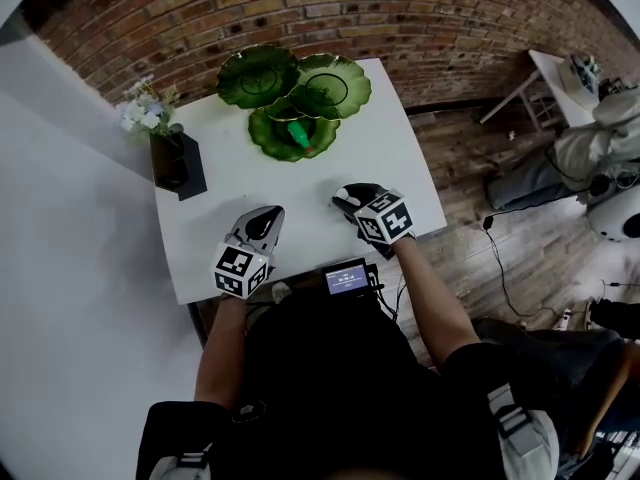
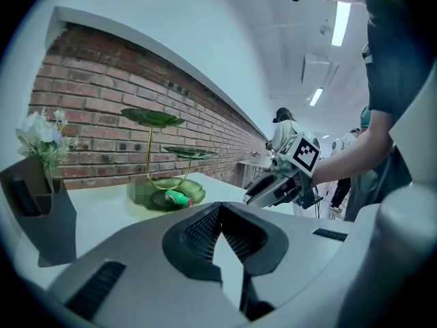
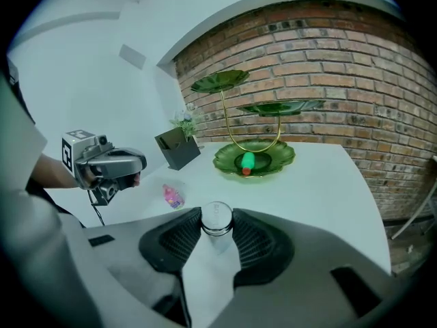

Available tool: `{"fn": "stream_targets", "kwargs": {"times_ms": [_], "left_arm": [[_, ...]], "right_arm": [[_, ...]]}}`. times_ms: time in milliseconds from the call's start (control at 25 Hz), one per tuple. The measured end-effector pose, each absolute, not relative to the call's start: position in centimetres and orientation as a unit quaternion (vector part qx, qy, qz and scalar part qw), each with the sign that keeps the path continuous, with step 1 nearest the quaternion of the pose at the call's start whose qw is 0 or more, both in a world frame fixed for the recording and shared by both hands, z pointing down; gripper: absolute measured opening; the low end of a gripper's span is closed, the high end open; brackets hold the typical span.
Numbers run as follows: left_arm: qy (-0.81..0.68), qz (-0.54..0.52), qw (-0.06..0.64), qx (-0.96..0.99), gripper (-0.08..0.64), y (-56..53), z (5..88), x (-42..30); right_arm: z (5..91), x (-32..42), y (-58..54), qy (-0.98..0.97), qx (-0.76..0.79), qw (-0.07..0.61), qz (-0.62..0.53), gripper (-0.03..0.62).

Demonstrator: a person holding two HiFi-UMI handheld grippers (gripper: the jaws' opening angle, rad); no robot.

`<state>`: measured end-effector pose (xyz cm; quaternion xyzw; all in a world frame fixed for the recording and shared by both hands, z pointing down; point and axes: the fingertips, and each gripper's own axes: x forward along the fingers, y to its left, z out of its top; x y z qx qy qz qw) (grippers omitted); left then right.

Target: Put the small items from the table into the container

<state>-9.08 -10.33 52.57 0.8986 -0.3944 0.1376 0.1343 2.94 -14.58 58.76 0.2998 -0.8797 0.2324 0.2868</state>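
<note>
A green three-tier leaf-plate stand (image 1: pixel 262 133) stands at the far side of the white table (image 1: pixel 400 158). A green tube with a red end (image 1: pixel 298 133) lies in its lowest plate (image 3: pixel 276 162), and shows there in the left gripper view (image 2: pixel 177 197) too. My right gripper (image 3: pixel 217 217) is shut on a small clear jar with a silver lid (image 3: pixel 217 214), held over the table's near right part (image 1: pixel 346 196). A small pink packet (image 3: pixel 172 197) lies on the table between the grippers. My left gripper (image 2: pixel 220 207) is shut and holds nothing, near the front edge (image 1: pixel 268 213).
A black holder (image 1: pixel 180 163) with white flowers (image 1: pixel 140 108) stands at the table's left edge. A brick wall runs behind the table. To the right are a wooden floor with a cable (image 1: pixel 500 258) and another white table (image 1: pixel 545 78). People stand in the background of the left gripper view.
</note>
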Motion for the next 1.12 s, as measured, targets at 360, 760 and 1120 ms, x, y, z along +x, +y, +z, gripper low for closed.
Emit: {"fn": "stream_targets", "kwargs": {"times_ms": [360, 760, 1120], "left_arm": [[-0.393, 0.137, 0.132, 0.9, 0.009, -10.7, 52.6, -8.9], [-0.395, 0.14, 0.127, 0.899, 0.009, -11.3, 52.2, -9.1], [-0.398, 0.143, 0.125, 0.897, 0.009, -12.5, 51.8, -9.0]], "right_arm": [[58.8, 3.2, -14.6, -0.88, 0.3, 0.288, 0.232, 0.155], [58.1, 2.5, -16.0, -0.885, 0.295, 0.284, 0.221, 0.155], [56.8, 2.0, -18.6, -0.891, 0.295, 0.274, 0.209, 0.155]]}}
